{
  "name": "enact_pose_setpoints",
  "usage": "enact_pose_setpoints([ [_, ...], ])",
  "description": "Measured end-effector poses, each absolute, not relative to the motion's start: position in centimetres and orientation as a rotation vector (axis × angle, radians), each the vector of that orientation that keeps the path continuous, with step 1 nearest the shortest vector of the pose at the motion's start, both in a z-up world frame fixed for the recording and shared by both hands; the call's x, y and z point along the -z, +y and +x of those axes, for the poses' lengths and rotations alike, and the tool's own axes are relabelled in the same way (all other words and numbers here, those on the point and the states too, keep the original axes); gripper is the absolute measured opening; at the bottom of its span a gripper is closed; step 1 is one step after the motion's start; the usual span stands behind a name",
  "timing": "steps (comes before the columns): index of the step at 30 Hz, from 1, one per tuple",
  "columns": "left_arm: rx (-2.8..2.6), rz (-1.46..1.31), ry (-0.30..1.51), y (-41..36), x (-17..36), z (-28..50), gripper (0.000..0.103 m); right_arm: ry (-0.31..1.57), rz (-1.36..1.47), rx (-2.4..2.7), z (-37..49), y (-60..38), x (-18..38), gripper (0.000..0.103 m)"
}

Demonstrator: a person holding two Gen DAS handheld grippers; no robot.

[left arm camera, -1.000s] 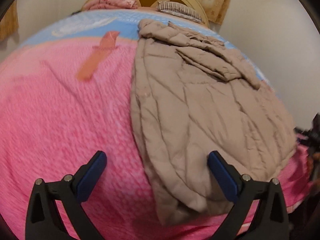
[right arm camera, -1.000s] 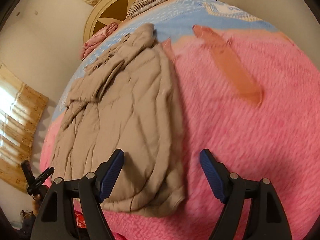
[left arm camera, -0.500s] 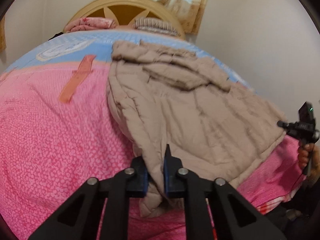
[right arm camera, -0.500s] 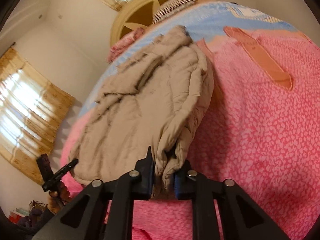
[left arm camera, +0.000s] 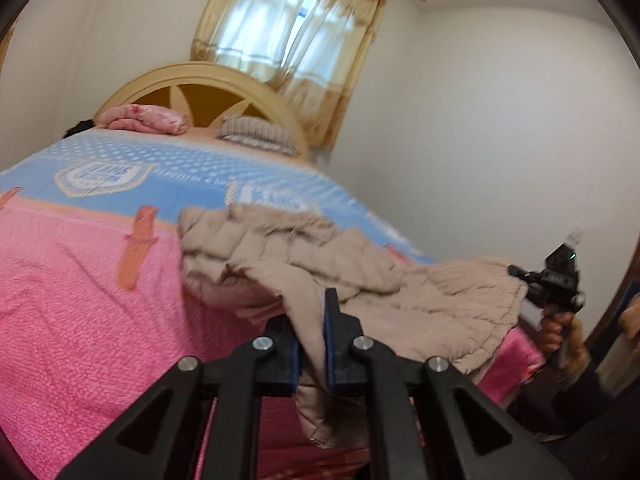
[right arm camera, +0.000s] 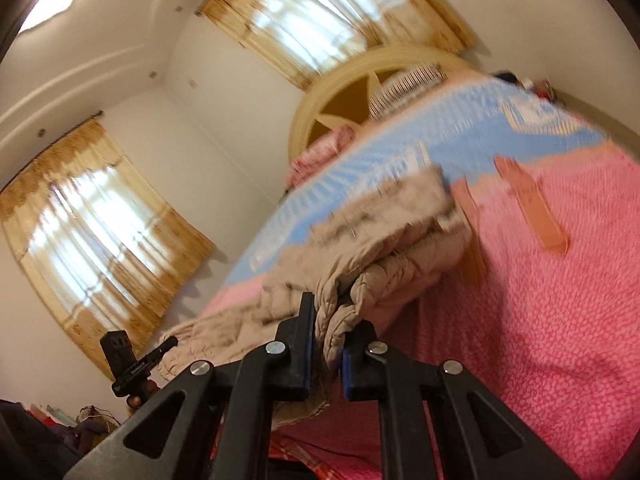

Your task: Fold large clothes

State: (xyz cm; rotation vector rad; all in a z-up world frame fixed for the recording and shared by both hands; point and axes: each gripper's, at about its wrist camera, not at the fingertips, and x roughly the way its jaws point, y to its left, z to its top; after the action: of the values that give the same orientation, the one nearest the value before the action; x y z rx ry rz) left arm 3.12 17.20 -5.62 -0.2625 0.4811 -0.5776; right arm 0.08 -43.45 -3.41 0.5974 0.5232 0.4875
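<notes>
While crest lettering on sheet (left arm camera: 105, 176) blurs unreadable: left gripper (left arm camera: 311, 354), right gripper (right arm camera: 326, 354) clamped on coat (left arm camera: 420, 300) hem, previously wide, jaws just closing; hem raised off blanket (left arm camera: 80, 320).

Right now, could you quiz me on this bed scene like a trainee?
1. True or false: both grippers are clamped on the beige quilted coat.
2. What colour is the fuzzy blanket under it?
3. The coat's near edge is: A) flat on the bed, B) lifted off it, C) over the headboard.

Key: 1 true: the left gripper and right gripper each pinch cloth. 2 pink. 3 B.
</notes>
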Motion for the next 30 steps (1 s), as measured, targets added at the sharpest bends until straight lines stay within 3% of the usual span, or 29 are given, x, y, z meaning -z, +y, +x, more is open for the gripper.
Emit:
enact_pose_setpoints([
  [6,0.654,-0.394,0.432,18.7,2.8,3.8,0.010,0.375,0.607,-0.519,-2.1,-43.4,-1.1,0.009],
  [12,0.656,-0.467,0.438,19.9,2.8,8.8,0.010,0.328,0.633,-0.532,2.7,-42.9,-3.6,0.008],
  [22,0.640,-0.533,0.505,20.5,3.6,19.6,0.010,0.419,0.660,-0.475,16.5,-41.7,-2.8,0.008],
  [30,0.579,-0.572,0.670,20.9,8.1,29.3,0.010,0.522,0.645,-0.356,27.0,-41.0,1.0,0.008],
])
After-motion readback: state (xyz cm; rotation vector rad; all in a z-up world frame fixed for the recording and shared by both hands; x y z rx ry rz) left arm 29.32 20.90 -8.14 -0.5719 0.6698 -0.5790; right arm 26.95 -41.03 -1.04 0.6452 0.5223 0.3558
